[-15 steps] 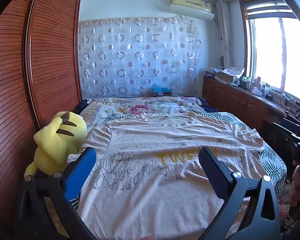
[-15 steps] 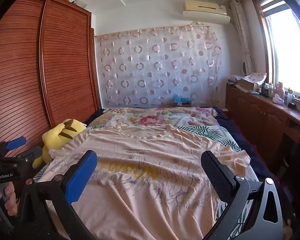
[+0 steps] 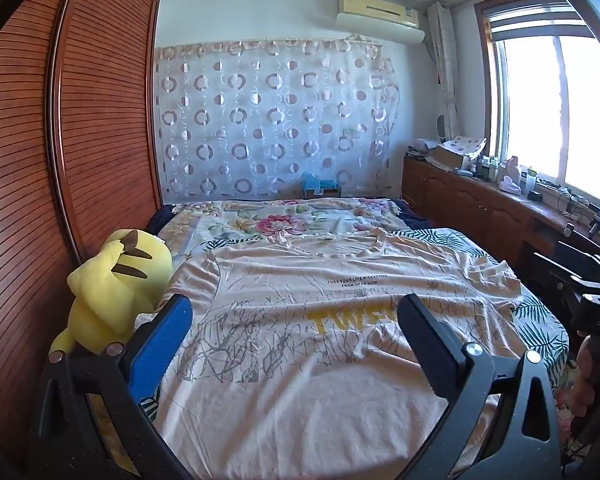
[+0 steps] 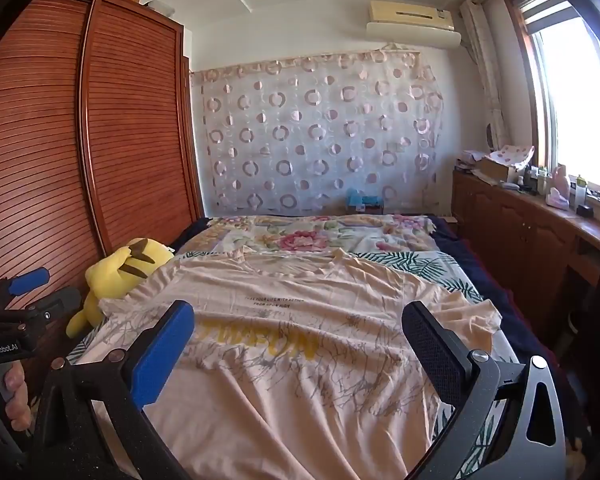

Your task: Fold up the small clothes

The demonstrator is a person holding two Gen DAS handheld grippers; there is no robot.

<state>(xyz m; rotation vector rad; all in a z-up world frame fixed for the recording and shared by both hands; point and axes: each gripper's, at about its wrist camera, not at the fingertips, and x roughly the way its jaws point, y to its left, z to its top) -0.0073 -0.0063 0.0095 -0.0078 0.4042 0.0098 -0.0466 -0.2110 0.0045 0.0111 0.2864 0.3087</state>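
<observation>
The pale T-shirt (image 3: 320, 320) spread on the bed carries 2 small lines of dark print across the chest; from the left wrist view they read "FUSE YOUR LIFE WITH ACTION" over "FROM UPON HIGH", though the letters are tiny and the reading is not sure. Below them stand large yellow block letters, showing "TWE" before a finger hides the rest; in the right wrist view that yellow word is creased and cannot be read. The left gripper (image 4: 8, 344), seen from the right wrist view, bears a white label "GenRobot.AI" on its black body. The right gripper (image 3: 598, 320), at the edge of the left wrist view, shows the letters "DAS", cut off by the frame
</observation>
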